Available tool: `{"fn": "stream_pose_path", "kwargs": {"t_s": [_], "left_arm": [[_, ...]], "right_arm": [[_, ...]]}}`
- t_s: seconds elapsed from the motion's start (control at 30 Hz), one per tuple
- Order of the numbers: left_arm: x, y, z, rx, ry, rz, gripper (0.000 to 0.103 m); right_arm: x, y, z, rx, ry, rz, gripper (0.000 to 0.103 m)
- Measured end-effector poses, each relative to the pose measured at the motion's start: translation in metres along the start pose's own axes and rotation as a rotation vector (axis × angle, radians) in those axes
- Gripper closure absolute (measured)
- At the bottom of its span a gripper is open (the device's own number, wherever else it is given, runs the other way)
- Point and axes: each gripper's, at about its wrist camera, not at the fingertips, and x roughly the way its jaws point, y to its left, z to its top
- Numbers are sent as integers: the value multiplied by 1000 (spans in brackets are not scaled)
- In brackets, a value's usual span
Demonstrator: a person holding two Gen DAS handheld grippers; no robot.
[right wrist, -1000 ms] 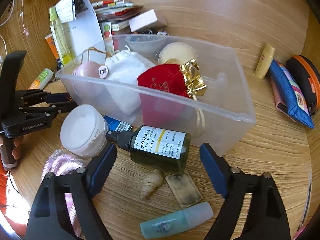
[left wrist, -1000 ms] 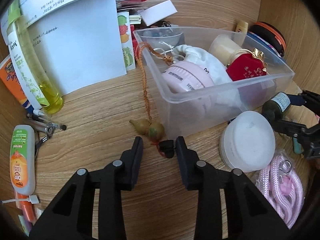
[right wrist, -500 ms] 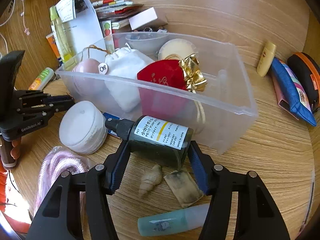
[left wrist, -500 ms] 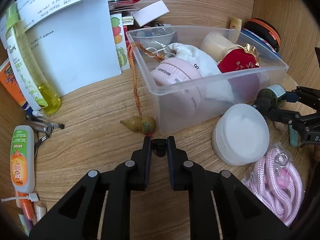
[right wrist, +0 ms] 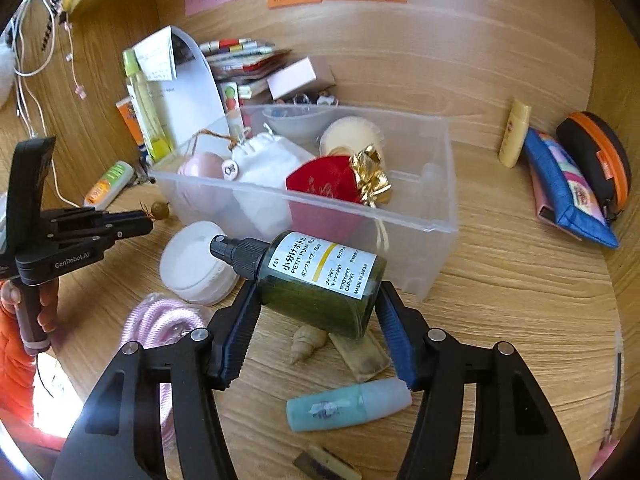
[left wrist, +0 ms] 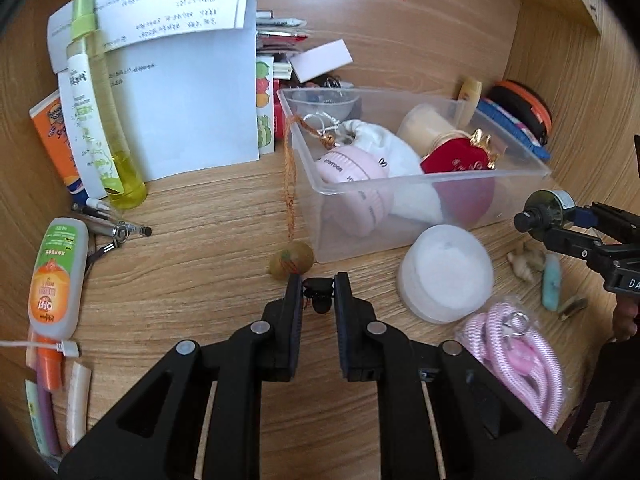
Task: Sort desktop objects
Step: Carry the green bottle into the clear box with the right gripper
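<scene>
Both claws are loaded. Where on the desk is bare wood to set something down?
Bare wood lies right of the clear bin, before the blue pouch, and between the pens and the gourd charm. In front of the bin it is crowded: white jar, pink rope, shell, teal tube.

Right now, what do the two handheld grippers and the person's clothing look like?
Both are matte black plastic frames with triangular cut-outs and silver pivot rivets. The left gripper has black pads and white "GenRobot.AI" lettering on its side, seen in the right wrist view, above a dark handle. The right gripper has ribbed blue pads. An orange sleeve shows below the left hand.
</scene>
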Motion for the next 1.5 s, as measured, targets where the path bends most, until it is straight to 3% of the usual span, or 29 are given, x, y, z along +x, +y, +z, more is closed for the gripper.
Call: {"fn": "stream_pose_path", "kwargs": {"t_s": [0.47,0.83,1.13,1.5], "left_arm": [[-38,-10,6,-43,-97,-21,89],[-45,-16,32,-54,-168,-64,89],[-16,-17,53,-76,-127,-111,89],[12,-23,63,-41,-83,-96,89]], "right_arm": [[-24,-15,6,50,-78,26,48],[-26,-21,17,57,-112,36,48],[-16,-31,26,75,-110,41,48],[17,-32,46,61,-72,32,48]]}}
